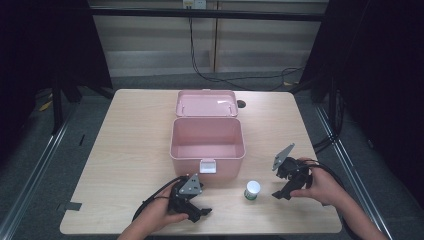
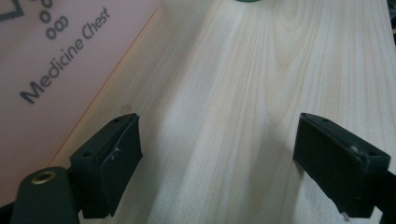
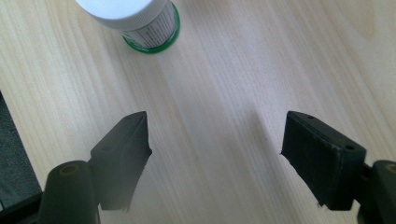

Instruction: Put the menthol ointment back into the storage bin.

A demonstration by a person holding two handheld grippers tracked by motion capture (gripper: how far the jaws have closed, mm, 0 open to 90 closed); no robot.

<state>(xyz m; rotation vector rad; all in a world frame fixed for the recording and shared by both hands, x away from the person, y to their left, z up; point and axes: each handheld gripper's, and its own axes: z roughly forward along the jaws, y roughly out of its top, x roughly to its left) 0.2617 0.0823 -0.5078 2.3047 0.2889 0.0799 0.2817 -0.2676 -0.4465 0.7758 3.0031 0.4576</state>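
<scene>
A pink medicine chest (image 1: 207, 145) stands in the middle of the table with its lid (image 1: 206, 103) thrown back. Its side, printed "Medicine Chest" (image 2: 56, 60), fills the left of the left gripper view. A small white-capped bottle with a green base (image 1: 252, 190) stands upright in front of the chest, to the right. My left gripper (image 1: 202, 214) rests low near the front edge, open and empty (image 2: 217, 163). My right gripper (image 1: 280, 195) is just right of the bottle, open and empty (image 3: 215, 158), with the bottle (image 3: 135, 21) a little ahead of its jaws.
The wooden table (image 1: 125, 150) has bare surface to the left and right of the chest. Black cables (image 1: 150, 200) trail from both grippers. Dark curtains and a metal frame stand around the table, with floor cables behind it.
</scene>
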